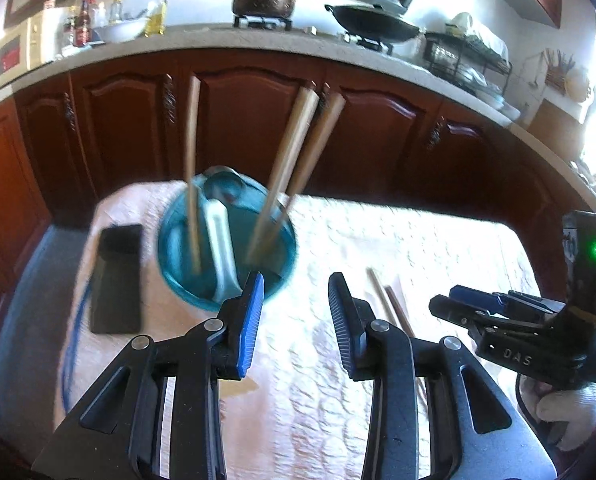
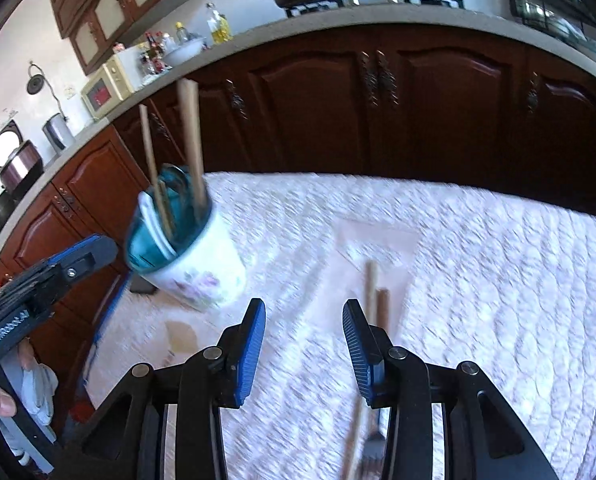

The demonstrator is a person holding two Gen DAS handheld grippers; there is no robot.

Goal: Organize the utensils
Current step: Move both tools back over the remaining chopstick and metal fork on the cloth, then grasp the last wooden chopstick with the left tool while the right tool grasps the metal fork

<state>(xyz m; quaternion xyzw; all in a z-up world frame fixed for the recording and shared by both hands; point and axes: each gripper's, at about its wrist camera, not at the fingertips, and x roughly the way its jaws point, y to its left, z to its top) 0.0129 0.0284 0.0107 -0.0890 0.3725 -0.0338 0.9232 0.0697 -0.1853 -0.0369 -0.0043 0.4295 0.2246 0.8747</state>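
Both tools are being held above a table covered by a white quilted cloth. The left tool is being kept spread apart with nothing between its blue pads, and the right tool is likewise being held released and empty.

A cup, white outside with a flower pattern and teal inside, is standing on the cloth. In the left wrist view it is being seen just ahead and to the left of the left tool, its near rim lying close to the left pad. Three wooden chopsticks are leaning upright in it beside a white spoon.

Two more utensils, a light wooden chopstick and a darker stick, are lying flat on the cloth. In the right wrist view they are being seen just beside the right pad of the right tool and passing under it. Something like fork tines is showing below, though blurred.

A black phone is lying on the cloth to the left of the cup.
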